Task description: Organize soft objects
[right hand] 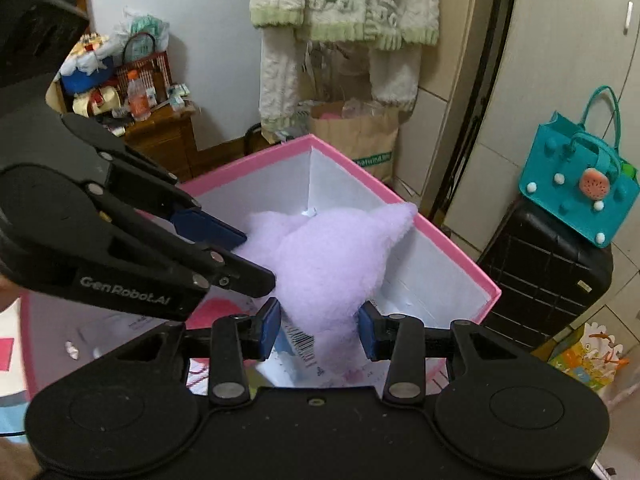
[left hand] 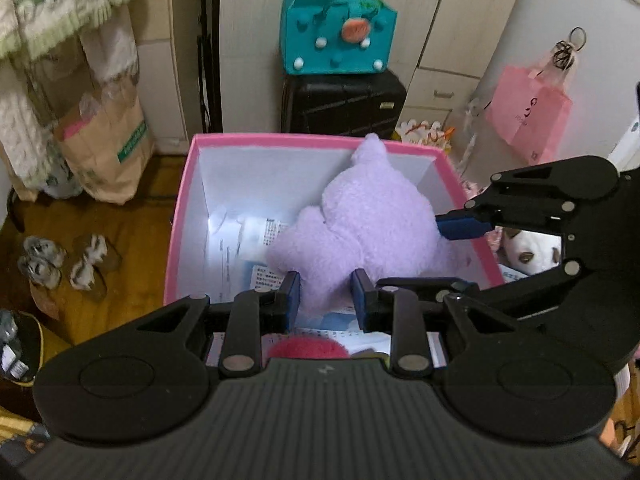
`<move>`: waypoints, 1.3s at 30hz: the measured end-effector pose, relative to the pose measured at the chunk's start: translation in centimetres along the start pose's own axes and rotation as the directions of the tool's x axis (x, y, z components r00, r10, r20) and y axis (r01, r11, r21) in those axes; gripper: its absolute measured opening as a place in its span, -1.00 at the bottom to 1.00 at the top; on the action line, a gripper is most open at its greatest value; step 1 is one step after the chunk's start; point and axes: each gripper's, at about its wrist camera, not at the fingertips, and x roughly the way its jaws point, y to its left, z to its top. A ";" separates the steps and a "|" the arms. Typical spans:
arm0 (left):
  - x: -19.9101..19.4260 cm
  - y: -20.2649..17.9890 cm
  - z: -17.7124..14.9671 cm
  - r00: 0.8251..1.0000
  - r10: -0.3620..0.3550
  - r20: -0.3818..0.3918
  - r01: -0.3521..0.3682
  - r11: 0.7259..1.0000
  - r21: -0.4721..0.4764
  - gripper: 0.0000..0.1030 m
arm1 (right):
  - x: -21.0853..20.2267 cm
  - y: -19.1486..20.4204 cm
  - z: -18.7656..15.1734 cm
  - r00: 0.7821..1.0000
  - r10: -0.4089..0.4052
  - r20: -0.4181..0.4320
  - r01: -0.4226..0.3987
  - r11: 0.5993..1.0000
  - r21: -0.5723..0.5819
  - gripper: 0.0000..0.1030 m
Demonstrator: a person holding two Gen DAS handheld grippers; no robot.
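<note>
A fluffy purple plush toy hangs over the open pink box, partly inside its white interior. My left gripper is shut on one side of the plush. My right gripper is shut on another part of it, blue pads pressing into the fur. Printed papers lie on the box floor. A red-pink fuzzy thing shows below my left fingers.
Behind the box a teal handbag sits on a black suitcase. A brown paper bag and slippers are at the left. A pink bag hangs on the right, above a white plush dog.
</note>
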 end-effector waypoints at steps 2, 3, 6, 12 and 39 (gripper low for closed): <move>0.7 0.3 0.2 1.000 0.000 -0.012 0.000 1.000 0.000 -0.49 | 0.8 -0.3 0.0 1.000 0.002 -0.017 -0.002 1.000 0.002 -0.12; 1.0 0.4 0.2 1.000 0.003 -0.021 -0.003 1.000 0.005 -0.49 | 1.2 -0.3 0.1 1.000 0.006 -0.026 -0.006 1.000 -0.001 -0.12; 1.7 0.4 0.3 0.998 0.025 -0.058 -0.024 0.999 0.027 -0.49 | 2.1 -0.3 0.3 0.999 0.017 -0.052 -0.018 1.000 -0.008 -0.13; 2.2 0.0 0.6 0.996 0.067 -0.067 -0.062 0.996 0.070 -0.49 | 3.3 -0.5 0.7 0.996 0.014 -0.091 -0.011 0.999 0.032 -0.13; -1.0 -1.8 -0.6 0.993 0.117 0.029 -0.120 0.983 0.140 -0.65 | -4.8 -0.8 -2.3 0.998 -0.012 0.065 0.006 0.995 0.098 0.01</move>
